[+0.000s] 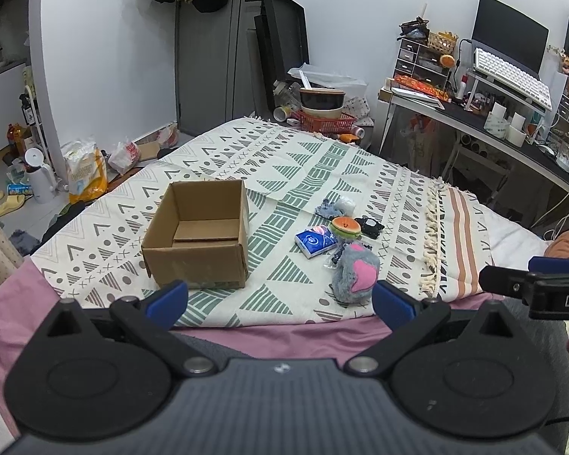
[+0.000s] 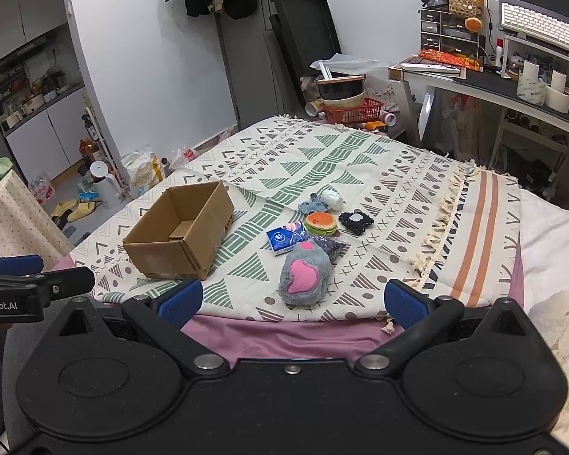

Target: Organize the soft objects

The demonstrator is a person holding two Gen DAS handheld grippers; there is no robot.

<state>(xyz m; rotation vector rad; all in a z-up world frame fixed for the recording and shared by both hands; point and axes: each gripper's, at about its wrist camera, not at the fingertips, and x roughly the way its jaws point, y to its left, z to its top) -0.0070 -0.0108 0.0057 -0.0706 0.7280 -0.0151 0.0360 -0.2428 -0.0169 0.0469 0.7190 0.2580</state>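
An empty open cardboard box (image 1: 197, 235) (image 2: 180, 237) stands on the patterned blanket (image 1: 284, 163) (image 2: 322, 151). To its right lie soft items: a grey plush with a pink heart (image 1: 354, 275) (image 2: 303, 275), a blue tissue pack (image 1: 315, 242) (image 2: 284, 238), a burger plush (image 1: 345, 226) (image 2: 321, 223), a black pad (image 1: 370, 225) (image 2: 356, 220), a small grey plush (image 1: 328, 208) (image 2: 313, 203) and a white soft piece (image 1: 346, 201) (image 2: 332, 199). My left gripper (image 1: 280, 299) is open, short of the blanket's near edge. My right gripper (image 2: 294, 299) is open too, nothing between its fingers.
A desk (image 1: 512, 129) (image 2: 512, 87) with a keyboard and monitor stands at the right. A red basket with bowls (image 1: 328, 115) (image 2: 351, 108) sits beyond the bed's far end. Bags, a kettle and slippers litter the floor (image 1: 57, 178) at the left. Pink sheet (image 2: 284, 337) lies nearest.
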